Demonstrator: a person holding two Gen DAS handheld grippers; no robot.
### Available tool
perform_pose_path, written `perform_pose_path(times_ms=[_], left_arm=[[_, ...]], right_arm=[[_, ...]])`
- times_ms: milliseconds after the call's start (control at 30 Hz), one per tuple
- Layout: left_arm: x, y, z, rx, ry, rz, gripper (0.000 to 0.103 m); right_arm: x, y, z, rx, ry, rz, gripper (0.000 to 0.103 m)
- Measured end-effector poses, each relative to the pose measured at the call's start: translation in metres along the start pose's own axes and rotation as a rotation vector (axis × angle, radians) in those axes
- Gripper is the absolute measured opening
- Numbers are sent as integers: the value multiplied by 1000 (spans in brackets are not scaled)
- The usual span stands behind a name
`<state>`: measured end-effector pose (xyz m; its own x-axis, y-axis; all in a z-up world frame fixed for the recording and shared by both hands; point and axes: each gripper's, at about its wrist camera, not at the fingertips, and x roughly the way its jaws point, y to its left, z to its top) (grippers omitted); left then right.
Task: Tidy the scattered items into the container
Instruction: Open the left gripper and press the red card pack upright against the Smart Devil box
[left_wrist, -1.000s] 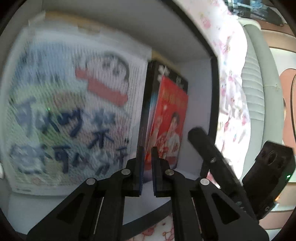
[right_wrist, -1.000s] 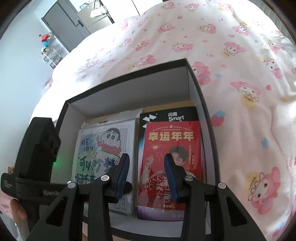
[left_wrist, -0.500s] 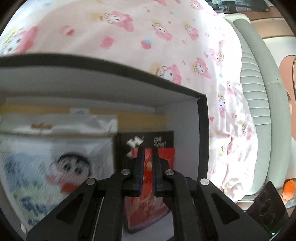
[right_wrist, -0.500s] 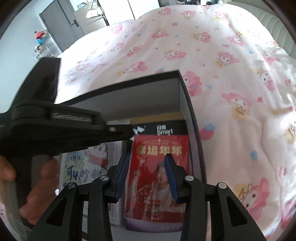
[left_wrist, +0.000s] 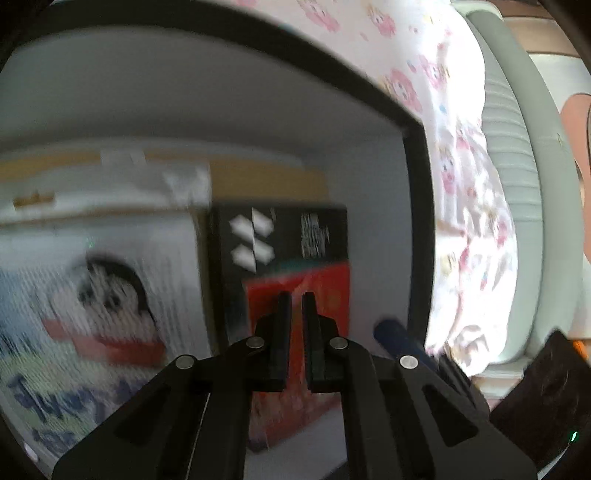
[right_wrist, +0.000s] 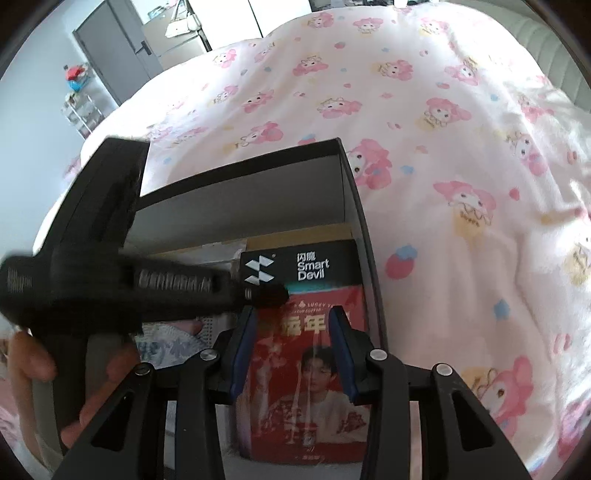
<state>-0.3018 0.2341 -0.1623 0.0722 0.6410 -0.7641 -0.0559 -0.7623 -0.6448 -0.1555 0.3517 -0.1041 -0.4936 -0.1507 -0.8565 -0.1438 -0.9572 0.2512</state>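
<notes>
A black-rimmed container (right_wrist: 240, 167) with white walls sits on the bed. Inside lie a cartoon-printed pack (left_wrist: 110, 295) at the left, a black box (right_wrist: 314, 266) with white lettering, and a red pack (right_wrist: 295, 387) partly on top of that box. My left gripper (left_wrist: 293, 301) is shut with nothing in it. It reaches in from the left, and its tip (right_wrist: 273, 293) hovers over the black box's lower edge. My right gripper (right_wrist: 291, 315) hangs open just above the red pack, and its pads do not press on it.
A white bed cover (right_wrist: 443, 110) with pink cartoon figures spreads around the container. A padded grey-green headboard (left_wrist: 517, 184) runs along the right. A person's hand (right_wrist: 33, 362) holds the left gripper's handle. A grey door (right_wrist: 110, 48) and a small shelf stand far back.
The left gripper has swung from close over the cartoon pack rightward across the box, and its tip now crosses in front of the right gripper. The right gripper has barely moved.
</notes>
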Motion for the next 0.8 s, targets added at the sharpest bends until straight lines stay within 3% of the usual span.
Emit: perform_pose_path(times_ms=[67,167,333,400,433,500,700,800], left_arm=[[-8,-3,-5,26,-65,41,5],[-20,0,-7,0,-124,32,6],[-24,-7,-15,45,-131,42,6],[-32,-14,-24,90,-155,50,16],[-37,-17,-29,112,-162,53,28],[-56,-22,-45,131,-236,66,38],[-94,-38,-85,204,-350,126,40],[-117,-26,-127,253,-396,190,40]], right_arm=[[-3,-2,-2,16,-3,18,36],[-3,0,-4,9,-5,5,36],[-5,5,-8,-7,-23,-38,36],[-7,6,-9,-9,-30,-52,36],[-10,7,-9,-5,-35,-57,36],[-17,9,-12,-5,-47,-63,36],[-47,38,-28,-56,-92,-46,36],[-61,48,-37,-49,-109,-28,36]])
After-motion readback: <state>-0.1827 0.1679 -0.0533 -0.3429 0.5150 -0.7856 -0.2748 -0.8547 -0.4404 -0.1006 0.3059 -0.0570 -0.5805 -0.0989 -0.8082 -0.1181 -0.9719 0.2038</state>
